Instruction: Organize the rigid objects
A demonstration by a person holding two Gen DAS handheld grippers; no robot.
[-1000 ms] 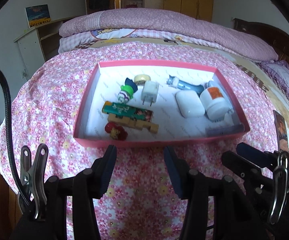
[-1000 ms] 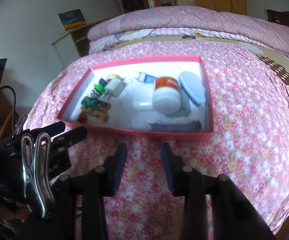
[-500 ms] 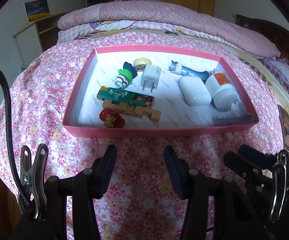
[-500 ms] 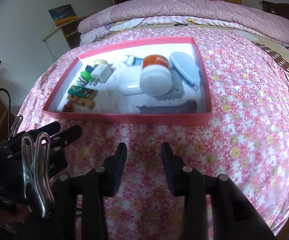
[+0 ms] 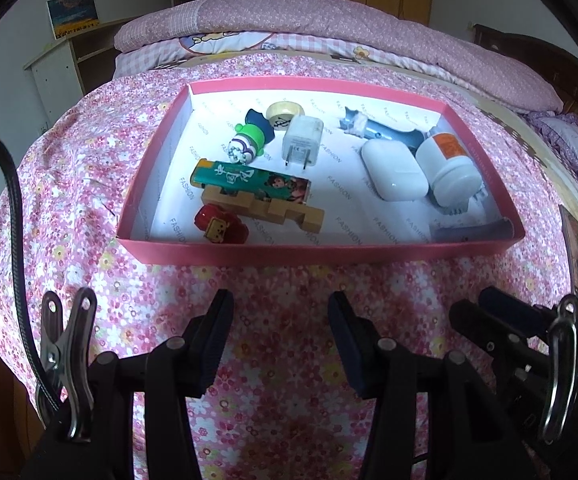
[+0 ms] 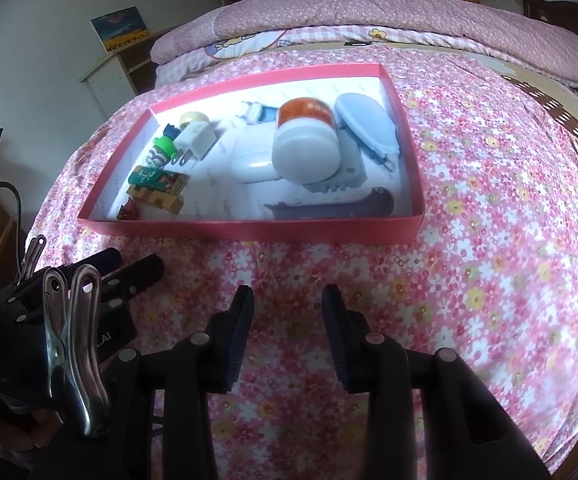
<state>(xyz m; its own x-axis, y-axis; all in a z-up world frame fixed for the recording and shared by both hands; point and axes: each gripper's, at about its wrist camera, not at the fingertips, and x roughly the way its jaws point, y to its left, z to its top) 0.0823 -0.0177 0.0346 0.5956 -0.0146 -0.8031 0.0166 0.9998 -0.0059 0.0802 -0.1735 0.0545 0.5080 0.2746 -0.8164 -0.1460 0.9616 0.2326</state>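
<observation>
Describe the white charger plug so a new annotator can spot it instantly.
Find the pink tray on the floral bedspread. In its back-left part, right of the green-capped toy figure, lies the white charger plug. It alone has two metal prongs, pointing toward the tray's near wall.

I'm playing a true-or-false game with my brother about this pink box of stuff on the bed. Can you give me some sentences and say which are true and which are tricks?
1. Both grippers, left and right, are open and hold nothing. True.
2. The white pill bottle with the orange label stands upright. False: it lies on its side.
3. The white charger plug lies inside the pink box. True.
4. The red toy sits on the flowery bedspread outside the box. False: it is inside, near the front wall.
5. The green lighter lies against the wooden puzzle block. True.
</observation>
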